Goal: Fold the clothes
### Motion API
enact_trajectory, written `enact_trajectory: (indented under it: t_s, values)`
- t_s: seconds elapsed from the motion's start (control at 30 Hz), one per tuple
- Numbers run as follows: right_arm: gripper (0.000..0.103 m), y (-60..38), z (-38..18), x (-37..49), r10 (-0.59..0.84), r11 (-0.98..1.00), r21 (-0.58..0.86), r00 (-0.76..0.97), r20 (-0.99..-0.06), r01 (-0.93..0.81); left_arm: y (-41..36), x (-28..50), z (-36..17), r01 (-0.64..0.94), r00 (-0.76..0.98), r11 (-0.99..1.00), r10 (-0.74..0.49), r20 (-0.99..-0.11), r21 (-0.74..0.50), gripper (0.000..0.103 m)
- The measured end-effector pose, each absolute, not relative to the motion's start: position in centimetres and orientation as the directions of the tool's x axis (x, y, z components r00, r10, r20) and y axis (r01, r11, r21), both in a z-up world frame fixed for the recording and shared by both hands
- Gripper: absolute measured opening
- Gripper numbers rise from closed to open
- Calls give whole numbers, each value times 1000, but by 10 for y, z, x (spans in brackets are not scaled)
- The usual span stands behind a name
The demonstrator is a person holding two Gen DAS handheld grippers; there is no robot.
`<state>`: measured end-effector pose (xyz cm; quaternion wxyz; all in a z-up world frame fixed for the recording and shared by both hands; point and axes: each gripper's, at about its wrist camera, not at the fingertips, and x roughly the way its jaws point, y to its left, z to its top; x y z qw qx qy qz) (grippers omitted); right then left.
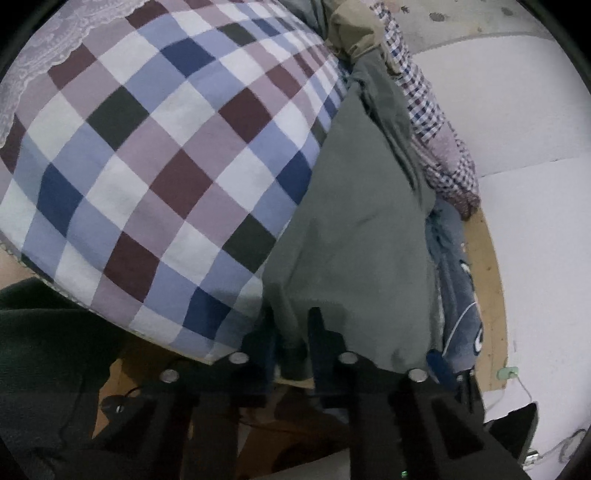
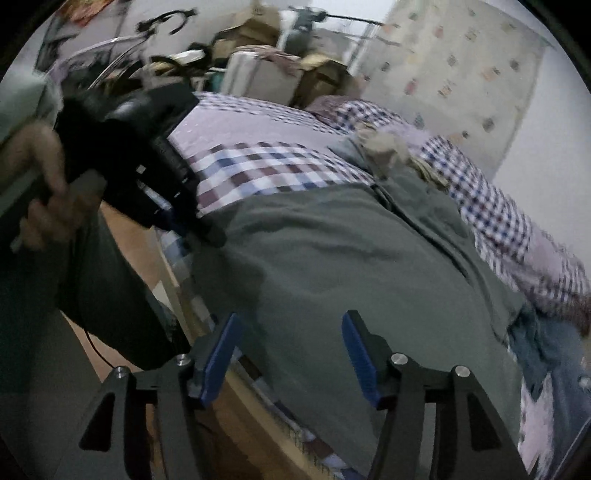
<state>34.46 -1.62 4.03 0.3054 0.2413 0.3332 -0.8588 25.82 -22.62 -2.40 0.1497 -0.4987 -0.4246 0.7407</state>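
A grey-green garment point(image 1: 354, 236) lies on the checkered bed sheet point(image 1: 155, 155), and its lower edge hangs over the bed's side. My left gripper point(image 1: 291, 347) is shut on that hanging edge, with a fold of cloth pinched between its dark fingers. The right wrist view shows the same left gripper point(image 2: 212, 234) held by a hand point(image 2: 48, 206) at the grey-green garment's point(image 2: 351, 258) left corner. My right gripper point(image 2: 291, 350) is open, its blue pads point(image 2: 360, 358) wide apart in front of the hanging edge. I cannot tell whether the pads touch the cloth.
A small-checked shirt point(image 1: 424, 110), a khaki garment point(image 1: 354, 29) and blue jeans point(image 1: 458, 295) are piled along the bed's far side. The wooden bed frame point(image 1: 487, 280) runs below them, beside a white wall. Boxes and clutter point(image 2: 258, 44) stand beyond the bed.
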Motion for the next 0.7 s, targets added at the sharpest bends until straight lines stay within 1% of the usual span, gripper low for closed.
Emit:
enact_trajectory:
  t_s: [0.07,0.17,0.3,0.5,0.7]
  values:
    - [65,-27,34,353,-369,-551,-476,-712,-598,685,-228,264,-22,190,-470,-555,673,-571,-810,9]
    - [66,-44,23,366,-386,-489,-544,-729,-566,682,-232,269,-16,162,-506,-468,716,-480,-869,9]
    - [66,-66,10,375,-404,-441,-622,-762,-506,647,-239,266,-14,140,-545,-382,740,-393,-913,9]
    - [64,-89,-8,365,-375,-438,-718,-836,-401,541,-243,263,-20,136,-542,-308,772,-331,-942,9]
    - [64,-105,-34,365,-356,-368,-785,-856,-375,498,-245,261,-22,119,-547,-255,789,-278,-959,9]
